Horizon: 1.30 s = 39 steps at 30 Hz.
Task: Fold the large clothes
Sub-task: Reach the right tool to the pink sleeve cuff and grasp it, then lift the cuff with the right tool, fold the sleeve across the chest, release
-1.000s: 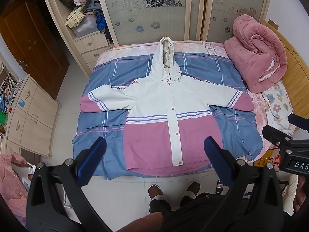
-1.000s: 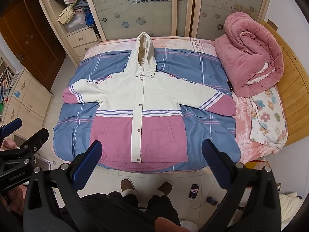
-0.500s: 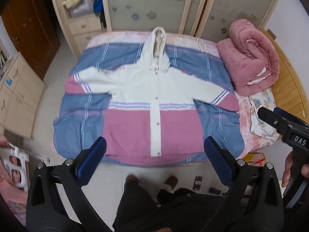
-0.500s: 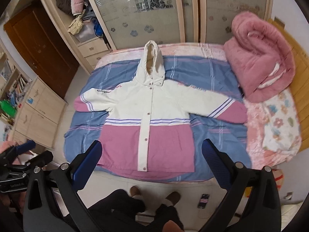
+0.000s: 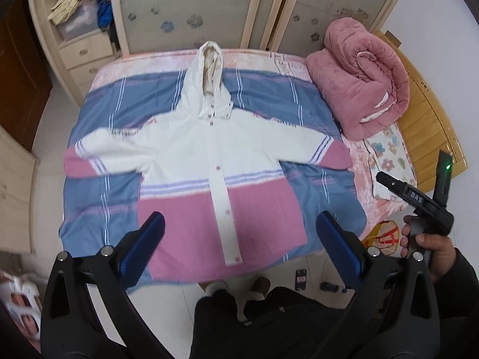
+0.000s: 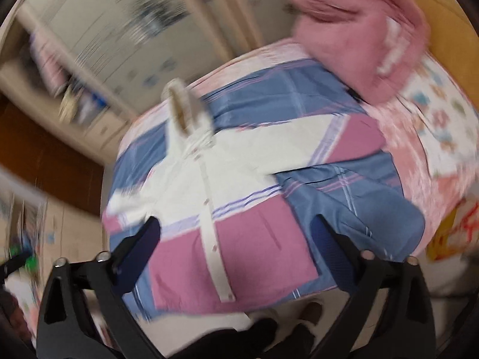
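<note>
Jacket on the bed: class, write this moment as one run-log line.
jacket: flat on bed, unfolded, snapped shut | left claw: open, above hem, empty | right claw: open, empty, view blurred

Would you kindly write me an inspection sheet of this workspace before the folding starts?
Surface: bed with a blue striped sheet.
Job's things: hooded jacket, white over pink, lies flat, front up, sleeves spread, unfolded.
Clutter: rolled pink quilt and floral pillow at the bed's right end.
Grippers: left gripper and right gripper both open, empty, above the hem.
Cables: thin cord on the floor near a phone.
Surroundings: wardrobe behind the bed; right view blurred.
</note>
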Tool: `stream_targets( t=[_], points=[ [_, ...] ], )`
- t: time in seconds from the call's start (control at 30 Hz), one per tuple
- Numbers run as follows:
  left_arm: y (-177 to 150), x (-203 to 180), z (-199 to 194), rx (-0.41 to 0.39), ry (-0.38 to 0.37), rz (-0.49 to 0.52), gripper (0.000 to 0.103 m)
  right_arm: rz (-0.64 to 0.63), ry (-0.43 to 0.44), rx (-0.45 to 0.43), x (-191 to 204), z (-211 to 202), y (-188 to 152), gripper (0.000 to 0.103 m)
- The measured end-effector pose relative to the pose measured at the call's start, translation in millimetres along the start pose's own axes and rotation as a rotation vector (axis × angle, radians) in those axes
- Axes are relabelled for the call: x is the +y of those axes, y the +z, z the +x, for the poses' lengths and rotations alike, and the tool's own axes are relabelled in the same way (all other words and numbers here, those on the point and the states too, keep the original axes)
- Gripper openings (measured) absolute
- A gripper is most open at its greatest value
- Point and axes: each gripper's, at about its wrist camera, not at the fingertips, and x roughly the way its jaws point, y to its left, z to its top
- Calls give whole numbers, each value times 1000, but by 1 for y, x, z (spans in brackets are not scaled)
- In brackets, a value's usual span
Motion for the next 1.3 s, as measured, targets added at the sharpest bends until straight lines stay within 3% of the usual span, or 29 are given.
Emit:
stream_targets(
  t=[0.07, 0.13, 0.3, 0.43, 0.6, 0.73, 0.97, 1.1, 1.27, 1.3],
  points=[
    [13, 7, 12, 6, -3, -9, 101, 120, -17, -30, -33, 11, 7, 85],
    [25, 10, 25, 14, -3, -19, 101, 204, -18, -48, -61, 23, 14, 83],
    [45, 1, 60, 74, 28, 12, 101, 282, -26, -81, -118, 58, 38, 83],
    [65, -10, 93, 118, 107, 20, 101, 374, -43, -83, -188, 114, 65, 81],
    [89, -25, 123, 153, 205, -45, 101, 528, -59, -41, -286, 192, 93, 63],
    [99, -47, 157, 245, 290, -32, 101, 594, -110, -17, -347, 246, 111, 61],
    [124, -81, 184, 290, 374, 18, 101, 671, -160, 36, -404, 303, 117, 61],
    [138, -90, 194, 307, 392, 16, 101, 751, -140, 32, -425, 319, 115, 60],
    [150, -100, 206, 327, 386, 35, 101, 765, -115, 45, -428, 328, 121, 48],
    [152, -101, 207, 325, 382, 37, 101, 762, -115, 49, -428, 329, 122, 42]
  ],
)
